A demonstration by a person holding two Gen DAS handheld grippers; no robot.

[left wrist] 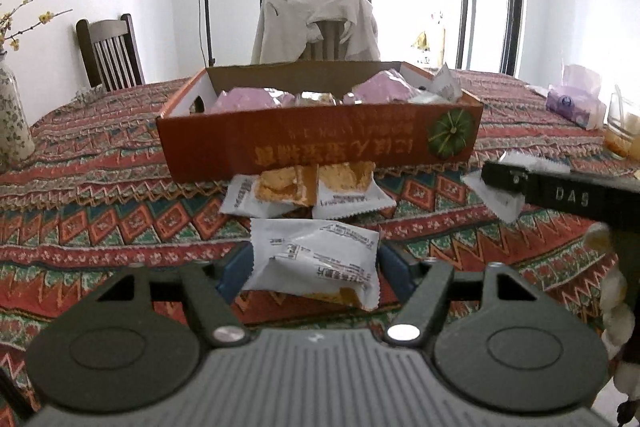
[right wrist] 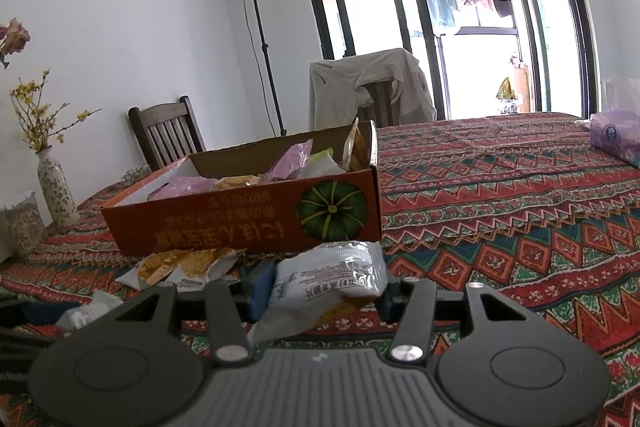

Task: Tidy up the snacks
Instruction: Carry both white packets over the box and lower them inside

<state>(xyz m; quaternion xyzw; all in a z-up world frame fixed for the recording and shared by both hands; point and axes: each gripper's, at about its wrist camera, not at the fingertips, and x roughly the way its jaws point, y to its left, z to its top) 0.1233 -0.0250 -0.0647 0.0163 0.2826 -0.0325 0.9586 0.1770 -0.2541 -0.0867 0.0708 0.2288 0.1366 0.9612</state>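
1. The left gripper (left wrist: 316, 261) is pinching a white snack packet (left wrist: 320, 259) between its blue pads, just above the patterned tablecloth (left wrist: 100, 227), probably to carry it into the orange cardboard box (left wrist: 320, 143) lying beyond.
2. The right gripper (right wrist: 322, 289) is also clamping a white packet (right wrist: 332, 279), near the box's right corner.
3. Each packet's long axis is running left to right, across the fingers.
4. Two more packets (left wrist: 308, 193) are lying against the box's near wall.
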